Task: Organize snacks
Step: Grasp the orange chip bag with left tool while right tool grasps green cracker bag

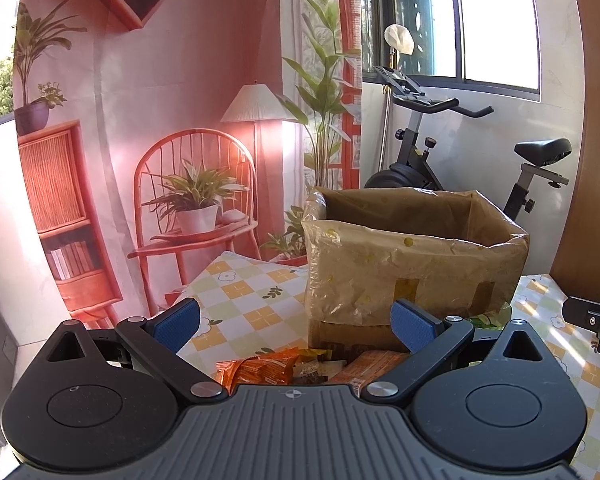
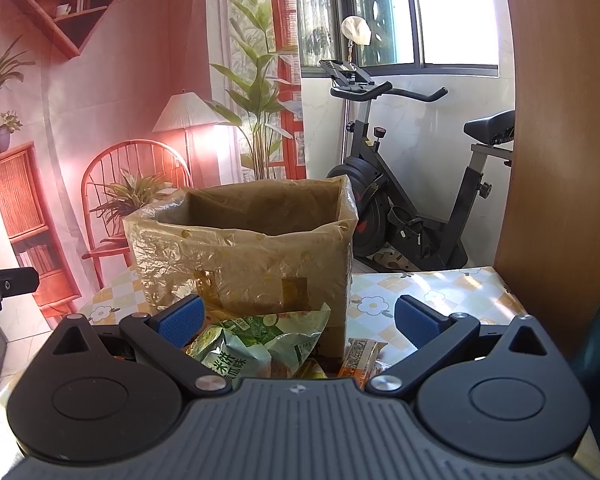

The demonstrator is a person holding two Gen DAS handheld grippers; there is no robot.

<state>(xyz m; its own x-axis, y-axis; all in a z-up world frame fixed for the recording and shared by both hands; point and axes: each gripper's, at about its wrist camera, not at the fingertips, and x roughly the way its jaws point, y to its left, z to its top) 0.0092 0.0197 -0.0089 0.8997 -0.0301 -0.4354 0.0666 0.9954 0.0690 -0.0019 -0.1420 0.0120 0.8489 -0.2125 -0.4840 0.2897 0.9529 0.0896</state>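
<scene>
A cardboard box lined with a clear plastic bag [image 1: 412,264] stands on the checked tablecloth; it also shows in the right wrist view [image 2: 244,248]. Orange snack packets [image 1: 260,368] and small dark ones lie in front of it, under my left gripper [image 1: 296,320], which is open and empty. My right gripper [image 2: 298,318] is open and empty above a green chip bag [image 2: 256,340] and an orange-brown wrapped bar [image 2: 360,356]. The snacks are partly hidden by the gripper bodies.
The table [image 2: 440,288] has a floral checked cloth and ends near a wooden panel [image 2: 560,120] at the right. An exercise bike [image 2: 412,200] stands behind the table. A printed room backdrop [image 1: 160,120] hangs at the left. The other gripper's tip [image 1: 592,320] shows at the right edge.
</scene>
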